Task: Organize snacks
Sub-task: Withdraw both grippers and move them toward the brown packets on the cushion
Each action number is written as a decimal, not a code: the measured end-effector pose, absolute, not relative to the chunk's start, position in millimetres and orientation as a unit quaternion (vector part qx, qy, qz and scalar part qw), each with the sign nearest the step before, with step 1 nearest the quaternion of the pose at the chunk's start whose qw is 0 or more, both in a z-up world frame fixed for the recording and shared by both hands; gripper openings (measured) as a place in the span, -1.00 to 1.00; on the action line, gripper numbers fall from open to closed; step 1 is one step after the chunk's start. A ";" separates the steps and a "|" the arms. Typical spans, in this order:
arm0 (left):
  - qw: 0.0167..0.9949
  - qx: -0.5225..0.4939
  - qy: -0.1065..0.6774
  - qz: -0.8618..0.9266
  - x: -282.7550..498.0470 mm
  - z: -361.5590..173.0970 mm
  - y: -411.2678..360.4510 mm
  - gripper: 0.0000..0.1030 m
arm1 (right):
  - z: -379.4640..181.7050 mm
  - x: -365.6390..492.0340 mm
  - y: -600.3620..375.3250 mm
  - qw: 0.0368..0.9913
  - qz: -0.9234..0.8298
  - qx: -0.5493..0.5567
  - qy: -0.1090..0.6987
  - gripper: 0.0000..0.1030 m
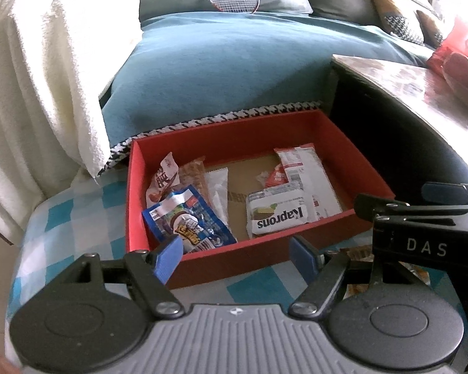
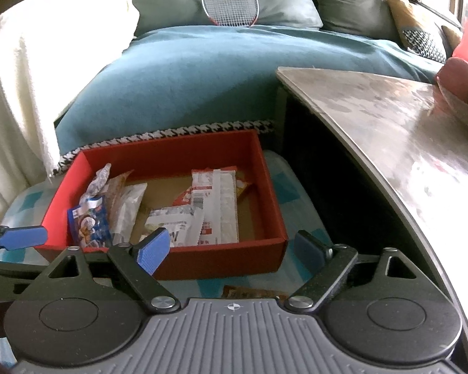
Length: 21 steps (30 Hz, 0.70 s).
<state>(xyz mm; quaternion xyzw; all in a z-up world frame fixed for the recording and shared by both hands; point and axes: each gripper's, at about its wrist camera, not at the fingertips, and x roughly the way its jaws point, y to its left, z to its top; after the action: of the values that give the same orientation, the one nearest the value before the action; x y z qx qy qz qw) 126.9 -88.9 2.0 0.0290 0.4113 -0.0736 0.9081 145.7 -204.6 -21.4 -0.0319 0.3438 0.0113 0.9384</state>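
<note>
sofa (image 1: 221, 62): fills upper half of both views, teal throw, well behind the work; not in play
table (image 2: 390, 131): right side of right view, curved edge running down to lower right; hard limit for any swing to the right
stool (image 1: 62, 227): checked cover, lower left of left view, carries box; bare strip in front of box for setting down
box (image 1: 259, 257): red, open top, centre of both views; near wall just ahead of both tools, far wall close to sofa hem
snacks (image 1: 277, 215): most already inside box, piled left and centre, brown floor bare mid and right
loose pack (image 2: 252, 293): brown, bottom centre of right view, on stool outside box, partly hidden under tool
step: judged near the end, one pack left to bring in
next: drop onto loose pack, pinch, lift over near wall, release on bare floor
left gripper (image 1: 238, 254): jaws apart, holding nothing, lower centre
right gripper (image 2: 231, 251): jaws wide, holding nothing, above loose pack
</note>
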 end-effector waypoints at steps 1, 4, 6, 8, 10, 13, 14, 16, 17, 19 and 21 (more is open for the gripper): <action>0.908 0.029 0.411 -0.074 126.0 2.2 -89.4 0.36 | -21.2 144.6 -204.9 0.939 0.011 -0.031 0.344 0.77; 0.908 0.030 0.410 -0.076 123.5 2.8 -91.1 0.36 | -20.3 141.8 -205.1 0.939 0.010 -0.031 0.342 0.77; 0.908 0.031 0.410 -0.078 121.8 2.9 -92.4 0.36 | -20.2 140.2 -205.4 0.939 0.009 -0.030 0.343 0.78; 0.908 0.032 0.410 -0.080 119.9 3.0 -93.8 0.36 | -20.4 138.5 -205.6 0.939 0.009 -0.030 0.343 0.79; 0.908 0.034 0.410 -0.082 118.3 3.1 -95.1 0.36 | -20.5 136.7 -206.0 0.939 0.009 -0.030 0.344 0.80; 0.907 0.036 0.410 -0.085 116.5 3.1 -97.4 0.36 | -20.5 134.5 -206.4 0.938 0.009 -0.031 0.344 0.80; 0.907 0.036 0.410 -0.086 115.9 3.2 -98.0 0.36 | -20.5 133.2 -206.5 0.939 0.008 -0.031 0.344 0.80; 0.907 0.037 0.410 -0.087 115.3 3.3 -98.9 0.36 | -20.5 131.9 -206.9 0.938 0.008 -0.030 0.344 0.80; 0.907 0.036 0.411 -0.087 114.9 3.4 -99.3 0.36 | -20.5 131.3 -207.2 0.938 0.007 -0.030 0.345 0.80; 0.907 0.036 0.411 -0.088 114.2 3.3 -99.7 0.36 | -20.4 129.9 -207.4 0.938 0.007 -0.030 0.344 0.80; 0.906 0.037 0.411 -0.089 113.1 3.3 -100.3 0.36 | -20.4 128.6 -207.9 0.938 0.006 -0.030 0.344 0.80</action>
<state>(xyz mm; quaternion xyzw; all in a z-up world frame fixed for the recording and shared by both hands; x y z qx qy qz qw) 113.1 -100.3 3.3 0.0368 0.4113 -0.0886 0.9064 128.6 -207.9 -20.4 -0.0304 0.3444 0.0060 0.9383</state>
